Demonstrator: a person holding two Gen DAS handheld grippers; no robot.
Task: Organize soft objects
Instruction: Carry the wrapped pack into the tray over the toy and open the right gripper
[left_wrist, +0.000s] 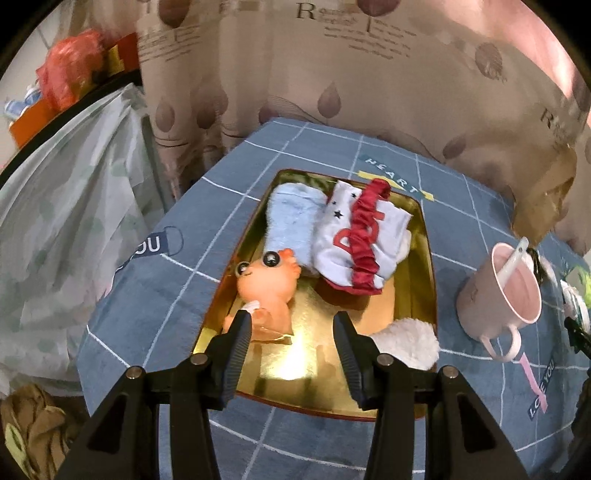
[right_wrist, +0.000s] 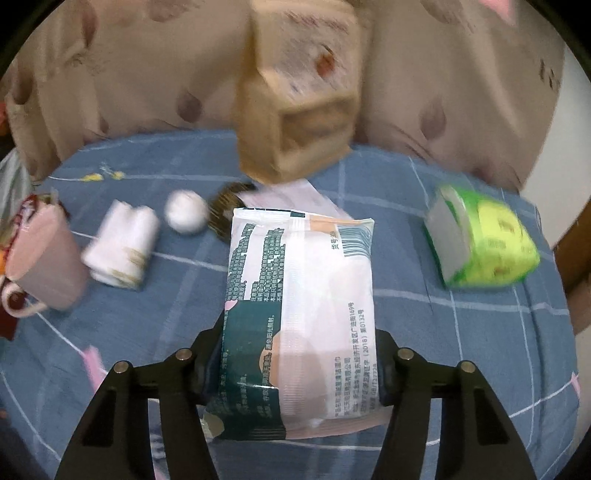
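Both jaws flanking wipes pack (right_wrist: 299, 325)

Toy (left_wrist: 267, 284), towel (left_wrist: 291, 221) inside tray (left_wrist: 424, 295)

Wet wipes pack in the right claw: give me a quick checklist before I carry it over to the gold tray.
1. Grip: right claw closed on the wet wipes pack, both sides pinched: ok.
2. Pack clear of the tablecloth: cannot tell.
3. Left claw open and holding nothing: ok.
4. Left claw out of the way: not ok, it hovers over the gold tray.
5. Free space in tray: bare patch at the near end, beside the orange toy: ok.
6. Pink cup near the tray's right side, on the likely route: not ok.
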